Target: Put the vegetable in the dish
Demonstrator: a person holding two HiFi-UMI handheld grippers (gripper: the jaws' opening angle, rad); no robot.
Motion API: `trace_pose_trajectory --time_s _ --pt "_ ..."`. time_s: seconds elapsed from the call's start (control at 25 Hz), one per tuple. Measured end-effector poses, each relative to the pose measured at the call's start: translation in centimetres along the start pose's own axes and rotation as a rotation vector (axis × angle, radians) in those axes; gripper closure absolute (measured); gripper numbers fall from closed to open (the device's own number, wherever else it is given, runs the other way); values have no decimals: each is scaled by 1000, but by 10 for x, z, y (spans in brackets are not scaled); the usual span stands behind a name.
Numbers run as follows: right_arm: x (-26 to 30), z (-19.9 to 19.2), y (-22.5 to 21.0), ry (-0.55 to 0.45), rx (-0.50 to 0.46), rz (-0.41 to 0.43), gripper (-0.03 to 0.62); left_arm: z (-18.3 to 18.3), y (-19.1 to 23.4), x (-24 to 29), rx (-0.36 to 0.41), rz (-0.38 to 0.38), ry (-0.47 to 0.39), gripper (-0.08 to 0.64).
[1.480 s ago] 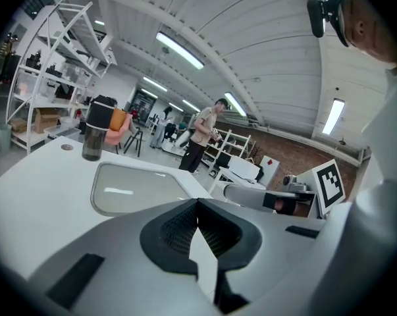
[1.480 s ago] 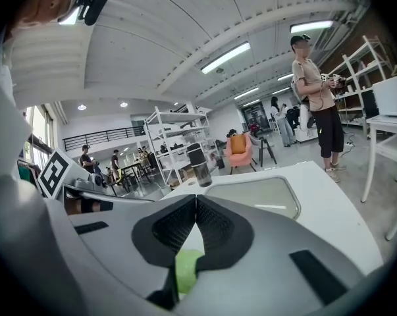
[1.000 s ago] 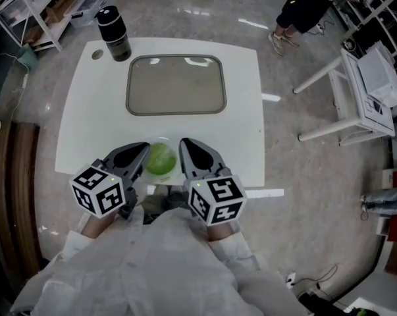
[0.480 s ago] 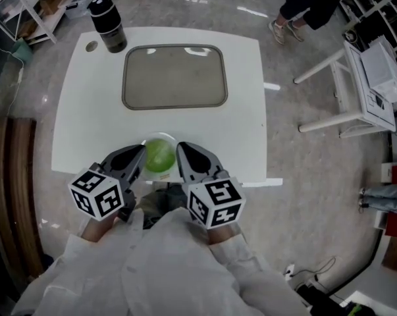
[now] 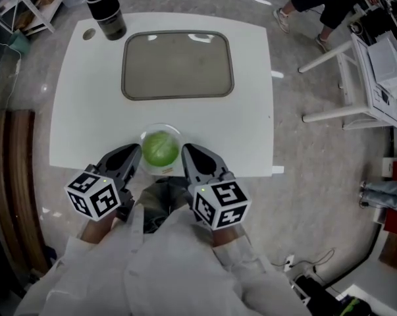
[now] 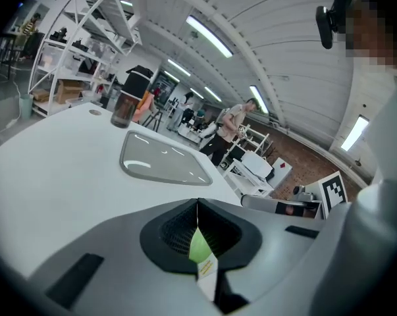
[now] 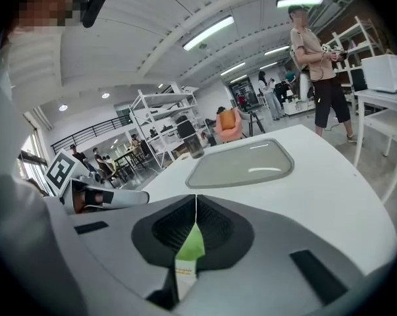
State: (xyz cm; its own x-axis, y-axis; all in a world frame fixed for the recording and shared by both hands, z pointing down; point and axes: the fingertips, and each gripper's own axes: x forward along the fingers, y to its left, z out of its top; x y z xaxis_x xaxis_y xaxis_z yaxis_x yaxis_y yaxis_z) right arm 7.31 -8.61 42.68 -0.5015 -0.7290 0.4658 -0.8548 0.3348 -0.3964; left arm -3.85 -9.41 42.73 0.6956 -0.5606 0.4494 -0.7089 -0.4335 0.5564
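Note:
A round green cabbage (image 5: 160,148) lies in a clear dish (image 5: 145,137) near the front edge of the white table (image 5: 93,110). My left gripper (image 5: 132,154) is just left of the dish and my right gripper (image 5: 187,153) just right of it, both at the table's edge and apart from the cabbage. In the left gripper view the left gripper (image 6: 197,206) has its jaws closed to a thin slit. The right gripper (image 7: 195,203) looks the same in its own view. A green sliver shows low in each slit. Neither gripper holds anything.
A grey rectangular tray (image 5: 177,64) lies at the middle back of the table, with a black bottle (image 5: 105,10) at the back left corner. A white side table (image 5: 356,78) and a standing person (image 5: 320,2) are to the right. Shelving stands at the far left.
Both grippers have drawn back a little toward me, so the cabbage and its dish now show more fully between their tips. The jaws stay closed.

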Motion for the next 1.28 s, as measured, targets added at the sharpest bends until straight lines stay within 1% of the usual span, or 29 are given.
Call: trace_pose_trajectory --time_s 0.2,0.52,0.72,0.92,1.28 --pt "5 -17 -4 47 5 5 577 -12 12 3 -20 25 24 551" --pt "15 -39 -10 104 34 9 577 -37 28 7 -70 40 87 551" --pt "18 -54 -8 144 53 14 577 -50 36 5 -97 63 101 551" --pt "21 -65 -7 178 62 18 577 -62 46 5 -97 94 128 551" --pt "23 -80 -11 227 57 -4 575 -75 53 9 -89 103 179 551"
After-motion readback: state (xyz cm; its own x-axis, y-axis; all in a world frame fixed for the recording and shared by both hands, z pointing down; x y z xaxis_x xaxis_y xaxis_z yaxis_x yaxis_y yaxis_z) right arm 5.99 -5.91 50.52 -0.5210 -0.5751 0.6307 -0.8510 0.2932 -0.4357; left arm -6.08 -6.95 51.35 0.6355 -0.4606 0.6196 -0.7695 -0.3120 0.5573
